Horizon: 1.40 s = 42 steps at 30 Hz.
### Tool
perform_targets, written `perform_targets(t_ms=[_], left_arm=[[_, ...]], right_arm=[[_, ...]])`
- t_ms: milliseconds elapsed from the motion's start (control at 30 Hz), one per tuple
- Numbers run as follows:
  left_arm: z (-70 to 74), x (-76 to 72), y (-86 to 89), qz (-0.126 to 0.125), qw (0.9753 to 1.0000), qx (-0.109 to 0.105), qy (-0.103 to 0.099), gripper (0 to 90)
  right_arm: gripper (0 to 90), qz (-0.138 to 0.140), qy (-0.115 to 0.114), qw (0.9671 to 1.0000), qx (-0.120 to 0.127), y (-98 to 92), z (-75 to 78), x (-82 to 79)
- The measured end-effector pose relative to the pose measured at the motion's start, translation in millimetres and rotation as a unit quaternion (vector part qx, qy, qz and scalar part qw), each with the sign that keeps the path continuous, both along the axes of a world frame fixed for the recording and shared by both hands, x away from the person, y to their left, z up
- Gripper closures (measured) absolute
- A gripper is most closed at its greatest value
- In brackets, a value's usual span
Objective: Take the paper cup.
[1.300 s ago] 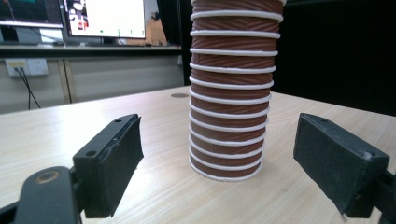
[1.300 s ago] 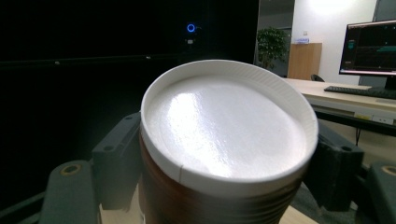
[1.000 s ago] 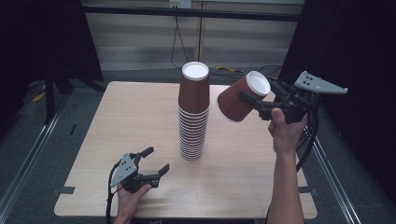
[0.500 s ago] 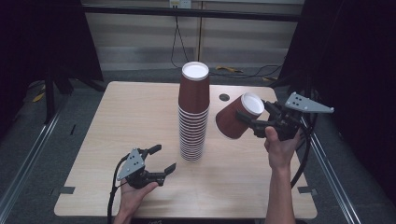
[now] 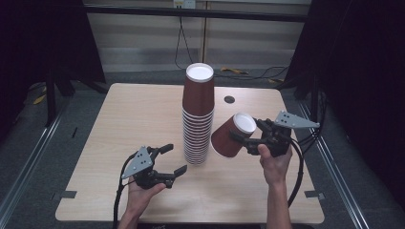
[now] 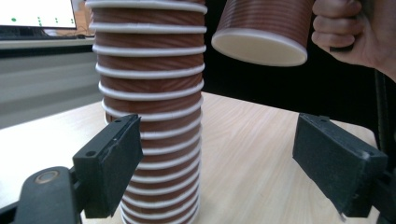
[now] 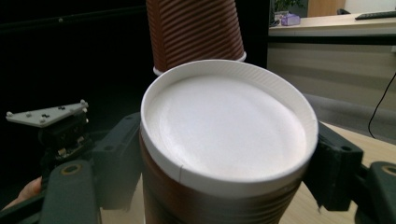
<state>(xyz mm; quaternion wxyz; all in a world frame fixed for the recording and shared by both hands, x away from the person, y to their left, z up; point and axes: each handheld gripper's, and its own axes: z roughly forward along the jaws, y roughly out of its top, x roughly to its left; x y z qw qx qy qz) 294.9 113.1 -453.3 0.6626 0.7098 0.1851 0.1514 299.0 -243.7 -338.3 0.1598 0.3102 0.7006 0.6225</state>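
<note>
While clamped, cup [image 5: 231, 137] beside stack [image 5: 197, 119]

Ribbed matt paper cup [image 5: 231, 136], smooth pale wood-grain table [image 5: 138, 114].

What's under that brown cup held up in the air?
Under the tilted cup in the right claw lies bare table; nothing stands there. Its inside is turned away, unseen.
</note>
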Motion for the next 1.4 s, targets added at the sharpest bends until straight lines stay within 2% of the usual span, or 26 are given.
perform_targets(t_ms=[167, 233, 433, 467, 533, 700, 967, 1067, 1200, 1333, 1400], left_arm=[[5.4, -0.1, -5.3, -0.015, 0.9999, 0.004, -0.005, 15.6], [6.8, -0.2, -9.8, -0.026, 0.9996, 0.006, -0.013, 15.6], [9.6, -1.4, -15.6, -0.036, 0.9992, 0.013, -0.012, 15.5], [10.1, -1.9, -18.8, -0.042, 0.999, 0.006, -0.012, 15.4], [10.8, -2.3, -20.6, -0.051, 0.9985, 0.012, -0.013, 15.5], [7.1, -3.3, -30.6, -0.061, 0.9978, 0.018, -0.016, 15.4], [0.1, -2.3, -40.0, -0.083, 0.9961, 0.029, -0.007, 14.3], [-2.1, -2.1, -42.6, -0.081, 0.9963, 0.026, -0.001, 11.0], [-4.6, -1.0, -45.0, -0.083, 0.9958, 0.04, 0.003, 8.1], [-6.5, -0.1, -46.1, -0.081, 0.9959, 0.039, 0.003, 7.0], [-9.9, 1.0, -45.7, -0.086, 0.9958, 0.033, 0.007, 7.0]], right_arm=[[23.8, 0.011, 0.006, 0.9999, -0.002, 7.2, -8.2, -1.6], [23.8, 0.017, 0.009, 0.9998, -0.003, 12.8, -14.1, -3.3], [23.8, 0.028, 0.017, 0.9995, 0.001, 20.4, -22.5, -4.9], [23.9, 0.036, 0.019, 0.9992, 0.002, 24.6, -26.3, -5.1], [23.9, 0.041, 0.022, 0.9989, 0.001, 29.1, -30.8, -5.2], [23.9, 0.063, 0.032, 0.9975, -0.004, 39.9, -41.4, -4.8], [24.1, 0.082, 0.042, 0.9957, 0.006, 50.6, -55.2, -6.0], [24.1, 0.09, 0.047, 0.9948, 0.012, 54.8, -59.2, -5.4], [24.2, 0.094, 0.04, 0.9947, 0.013, 61.9, -62.1, -7.2], [24.1, 0.096, 0.042, 0.9943, 0.017, 64.2, -63.3, -6.1], [24.2, 0.098, 0.041, 0.9942, 0.015, 66.4, -64.1, -6.2]])
